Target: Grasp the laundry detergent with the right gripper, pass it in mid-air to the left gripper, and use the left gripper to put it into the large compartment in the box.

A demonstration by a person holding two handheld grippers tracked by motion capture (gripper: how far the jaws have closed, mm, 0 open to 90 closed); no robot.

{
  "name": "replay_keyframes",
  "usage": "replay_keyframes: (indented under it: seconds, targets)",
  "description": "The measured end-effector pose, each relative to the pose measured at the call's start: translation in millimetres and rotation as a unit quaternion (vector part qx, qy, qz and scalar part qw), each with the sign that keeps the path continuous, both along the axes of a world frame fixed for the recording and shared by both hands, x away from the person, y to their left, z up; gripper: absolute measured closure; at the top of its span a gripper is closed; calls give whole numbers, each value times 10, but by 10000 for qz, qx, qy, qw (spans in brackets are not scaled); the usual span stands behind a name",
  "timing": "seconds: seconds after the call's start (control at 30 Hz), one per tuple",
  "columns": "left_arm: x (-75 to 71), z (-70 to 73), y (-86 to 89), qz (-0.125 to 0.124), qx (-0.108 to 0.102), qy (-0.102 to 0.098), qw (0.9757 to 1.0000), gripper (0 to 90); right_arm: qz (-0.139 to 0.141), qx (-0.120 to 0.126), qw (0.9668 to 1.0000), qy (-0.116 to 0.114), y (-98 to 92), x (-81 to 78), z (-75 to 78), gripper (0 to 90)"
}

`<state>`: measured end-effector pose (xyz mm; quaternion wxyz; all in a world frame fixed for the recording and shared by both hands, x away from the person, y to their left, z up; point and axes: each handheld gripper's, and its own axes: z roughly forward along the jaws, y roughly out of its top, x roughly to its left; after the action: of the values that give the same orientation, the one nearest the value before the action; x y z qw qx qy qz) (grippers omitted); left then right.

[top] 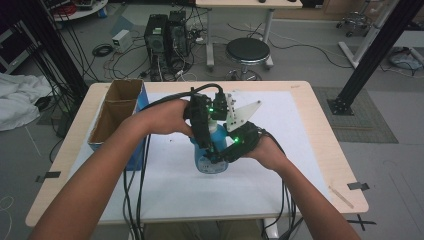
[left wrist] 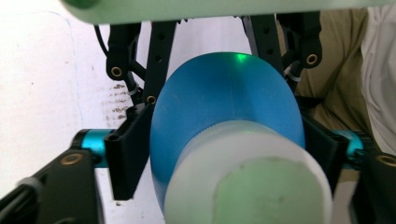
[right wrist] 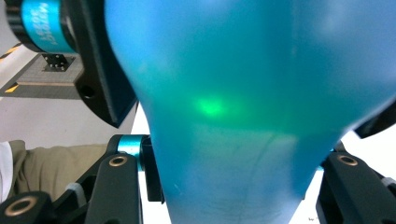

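Holding the blue bottle by its body, the right gripper squeezed it tight over the table. The left gripper had its pads against the bottle near the white cap. The cap was still on, so opening looked left to do.

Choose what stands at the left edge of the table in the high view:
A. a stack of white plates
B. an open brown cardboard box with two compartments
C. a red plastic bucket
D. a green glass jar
B: the open brown cardboard box sits at the table's left edge, two compartments visible from above.
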<state>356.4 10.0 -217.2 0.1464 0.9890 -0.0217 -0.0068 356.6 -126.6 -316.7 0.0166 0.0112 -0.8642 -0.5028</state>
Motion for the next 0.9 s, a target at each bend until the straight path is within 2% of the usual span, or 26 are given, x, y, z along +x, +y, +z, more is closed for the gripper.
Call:
replay_keyframes:
  seconds: [0.4, 0.9]
  targets:
    - [-18, 9, 13, -31, -10, -56, 10000, 370, 0, -2, 10000, 18, 4, -3, -1, 457]
    - [-54, 19, 0, -39, -70, -146, 9999, 378, 11, -26, 10000, -40, -10, -19, 12, 452]
